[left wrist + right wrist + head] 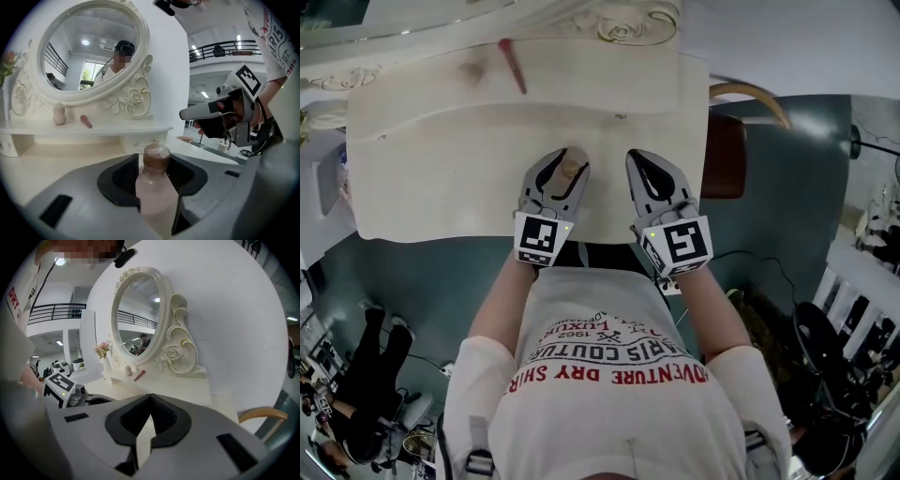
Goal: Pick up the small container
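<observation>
The small container (157,187) is a pale pink bottle with a brown cap (156,156). It lies lengthwise between the jaws of my left gripper (154,161), cap pointing away, and the jaws are shut on its body. In the head view the same container (573,169) shows between the left gripper's (567,156) jaws above the front part of the cream dressing table (431,178). My right gripper (645,161) hovers beside it to the right, apart from the bottle. In the right gripper view, the right gripper (150,397) has its tips together and holds nothing.
An oval mirror (91,47) in a carved frame stands at the table's back. On the raised shelf lie a red stick (512,66) and a small pale bottle (59,114). A vase of flowers (104,352) stands at the left, and a wooden chair (727,155) to the table's right.
</observation>
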Demonstrator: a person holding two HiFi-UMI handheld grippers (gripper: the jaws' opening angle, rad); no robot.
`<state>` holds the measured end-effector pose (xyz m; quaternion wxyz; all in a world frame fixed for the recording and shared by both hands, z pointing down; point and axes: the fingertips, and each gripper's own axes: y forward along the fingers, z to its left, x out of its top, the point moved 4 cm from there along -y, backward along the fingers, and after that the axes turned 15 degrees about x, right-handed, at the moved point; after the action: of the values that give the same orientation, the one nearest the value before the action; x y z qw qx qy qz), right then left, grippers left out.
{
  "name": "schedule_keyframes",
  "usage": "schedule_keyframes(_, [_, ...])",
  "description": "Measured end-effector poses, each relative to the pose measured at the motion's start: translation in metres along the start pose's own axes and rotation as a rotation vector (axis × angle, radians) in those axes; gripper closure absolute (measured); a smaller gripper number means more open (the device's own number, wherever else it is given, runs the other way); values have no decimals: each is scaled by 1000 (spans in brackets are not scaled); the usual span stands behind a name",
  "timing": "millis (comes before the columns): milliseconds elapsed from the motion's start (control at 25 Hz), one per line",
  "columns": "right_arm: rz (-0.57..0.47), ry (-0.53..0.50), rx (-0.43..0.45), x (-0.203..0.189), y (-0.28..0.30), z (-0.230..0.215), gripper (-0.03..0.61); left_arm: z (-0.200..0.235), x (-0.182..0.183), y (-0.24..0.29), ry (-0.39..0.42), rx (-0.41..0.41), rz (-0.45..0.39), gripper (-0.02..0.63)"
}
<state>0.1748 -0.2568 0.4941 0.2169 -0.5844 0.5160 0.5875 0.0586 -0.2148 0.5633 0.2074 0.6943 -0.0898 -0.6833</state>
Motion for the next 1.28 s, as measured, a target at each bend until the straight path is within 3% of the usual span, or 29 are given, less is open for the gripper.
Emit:
schedule_keyframes(280, [18, -11, 36, -5, -5, 2, 580, -4, 3, 0, 78, 19, 23, 460])
schedule_keyframes(640, [9, -40, 38, 6, -10, 2, 580, -5, 18, -3, 72, 19, 58, 472])
schedule_keyframes(1120, [-66, -84, -24, 56, -19, 17, 580, 15, 94, -33, 134, 8, -37, 472])
schedule_keyframes(1280, [-104, -127, -42, 79, -23, 24, 580, 25, 130, -51, 160, 9, -122, 472])
